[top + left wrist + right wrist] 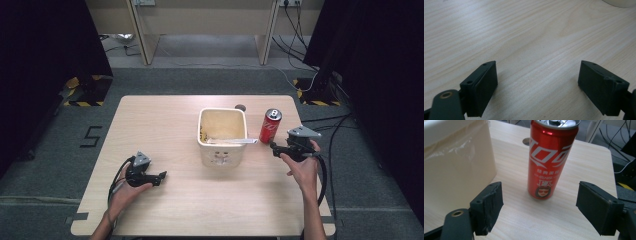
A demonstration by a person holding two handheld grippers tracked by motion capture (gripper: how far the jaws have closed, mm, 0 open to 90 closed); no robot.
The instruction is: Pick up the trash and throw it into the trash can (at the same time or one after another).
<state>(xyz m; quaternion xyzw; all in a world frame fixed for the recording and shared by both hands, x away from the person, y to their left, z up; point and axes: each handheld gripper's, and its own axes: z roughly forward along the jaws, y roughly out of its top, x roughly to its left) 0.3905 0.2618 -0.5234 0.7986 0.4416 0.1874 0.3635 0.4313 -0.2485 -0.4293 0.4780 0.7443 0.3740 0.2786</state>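
Note:
A red soda can (270,126) stands upright on the wooden table (165,120), just right of a cream square bin (223,137). My right gripper (274,146) hovers a little in front of the can, its jaws wide apart. In the right gripper view the can (549,160) stands ahead of the open right gripper (540,210), not between the pads, with the bin (456,162) at its left. My left gripper (161,176) rests low over the table's front left, held in a hand. Its jaws stand wide in the left gripper view, with only bare wood under the left gripper (537,87).
A flat light strip (235,141) lies across the bin's rim. A small round hole (240,107) marks the table behind the bin. Dark curtains, desk legs and cables (300,30) lie beyond the table's far edge. Yellow-black floor tape (82,103) sits off the left corner.

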